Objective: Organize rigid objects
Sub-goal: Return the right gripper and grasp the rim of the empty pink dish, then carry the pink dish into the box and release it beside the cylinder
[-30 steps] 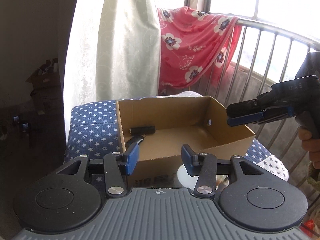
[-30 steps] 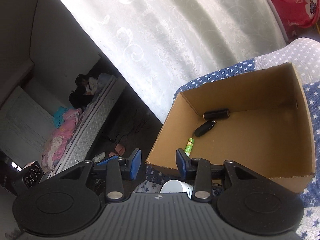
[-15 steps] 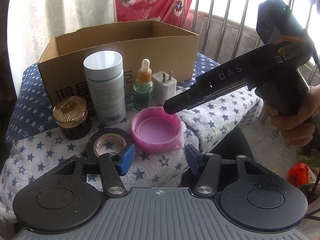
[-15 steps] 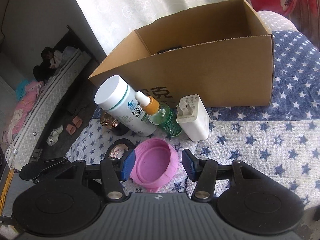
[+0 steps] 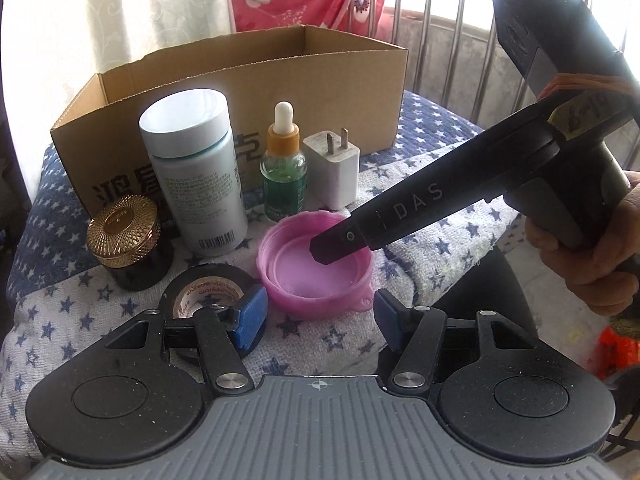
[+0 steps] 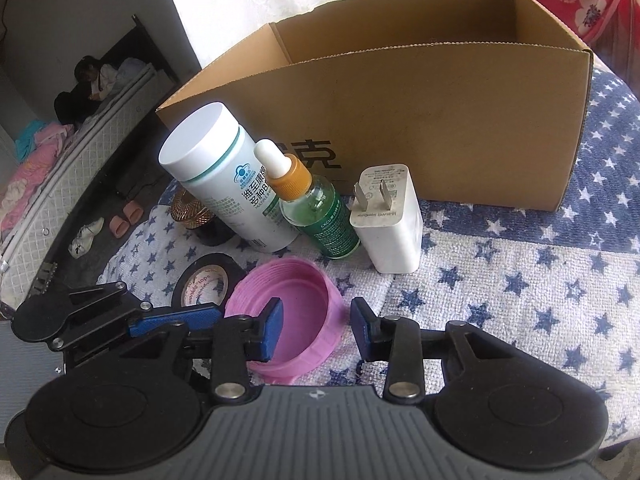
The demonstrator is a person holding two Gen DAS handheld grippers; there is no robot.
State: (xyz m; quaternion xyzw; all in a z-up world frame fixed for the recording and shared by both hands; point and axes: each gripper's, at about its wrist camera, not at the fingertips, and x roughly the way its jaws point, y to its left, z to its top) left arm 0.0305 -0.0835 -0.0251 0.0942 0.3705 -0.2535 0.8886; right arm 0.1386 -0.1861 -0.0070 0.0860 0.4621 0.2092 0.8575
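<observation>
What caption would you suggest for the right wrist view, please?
Right gripper, jaws closing, straddles the wall of a pink lid before a cardboard box.

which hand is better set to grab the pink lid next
Right. The right tool has just been closing astride the pink lid's near wall, one finger inside. The left tool hangs open, short of the lid.

Bottle (image 5: pixel 196 176), dropper (image 5: pixel 284 168), charger (image 5: pixel 334 172) in a row before box (image 5: pixel 320 92); lid (image 5: pixel 314 268) nearer.
</observation>
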